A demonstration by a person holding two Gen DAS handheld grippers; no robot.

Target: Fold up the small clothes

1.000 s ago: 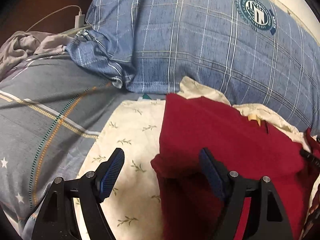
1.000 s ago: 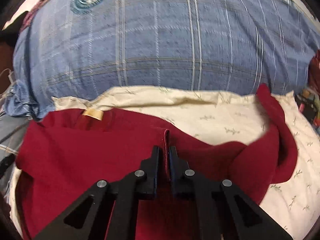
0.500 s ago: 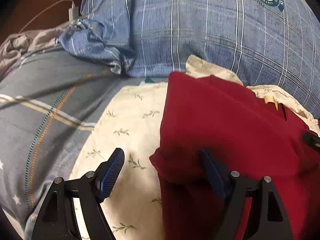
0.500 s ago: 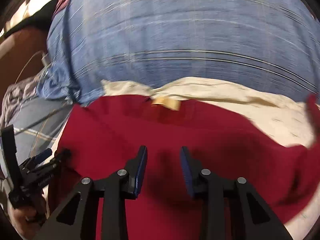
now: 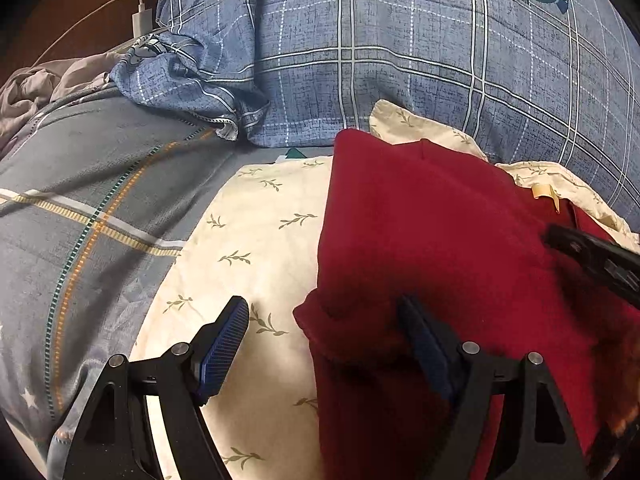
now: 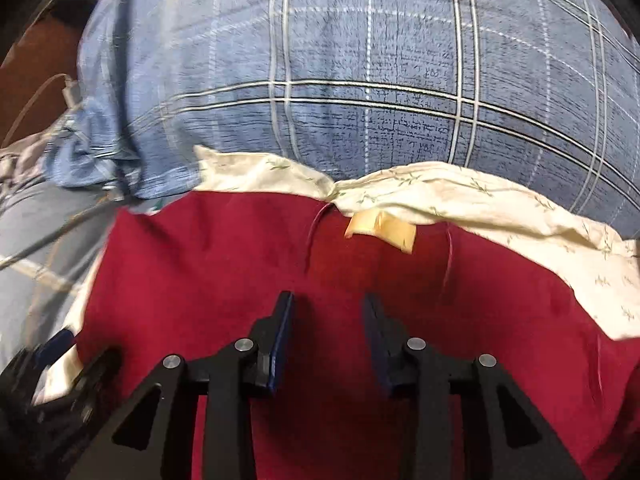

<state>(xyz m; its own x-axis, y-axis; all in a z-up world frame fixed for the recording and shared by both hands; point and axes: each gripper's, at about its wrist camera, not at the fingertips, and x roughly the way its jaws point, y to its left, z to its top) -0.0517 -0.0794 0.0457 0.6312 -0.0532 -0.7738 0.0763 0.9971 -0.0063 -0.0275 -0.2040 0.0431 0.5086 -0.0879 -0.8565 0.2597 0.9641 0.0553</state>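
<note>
A dark red garment [image 5: 432, 232] lies folded on a cream leaf-print cloth [image 5: 256, 240]. Its tan neck label [image 6: 380, 230] shows at the far edge in the right wrist view, where the garment [image 6: 224, 264] fills the foreground. My left gripper [image 5: 324, 316] is open, straddling the garment's left folded corner, with one finger on the cream cloth and the other over the red fabric. My right gripper [image 6: 328, 312] is open and empty above the middle of the garment. It also shows at the right edge of the left wrist view [image 5: 592, 256].
A large blue plaid pillow [image 5: 420, 52] lies just behind the garment. A grey striped bedsheet [image 5: 80, 200] spreads to the left. A white charger and cable [image 5: 140, 16] and a crumpled grey cloth [image 5: 36, 88] lie at the far left.
My right gripper let go of the red fabric fold, opened, and swung left over the garment toward the label. My left gripper stayed open and moved slightly forward.
</note>
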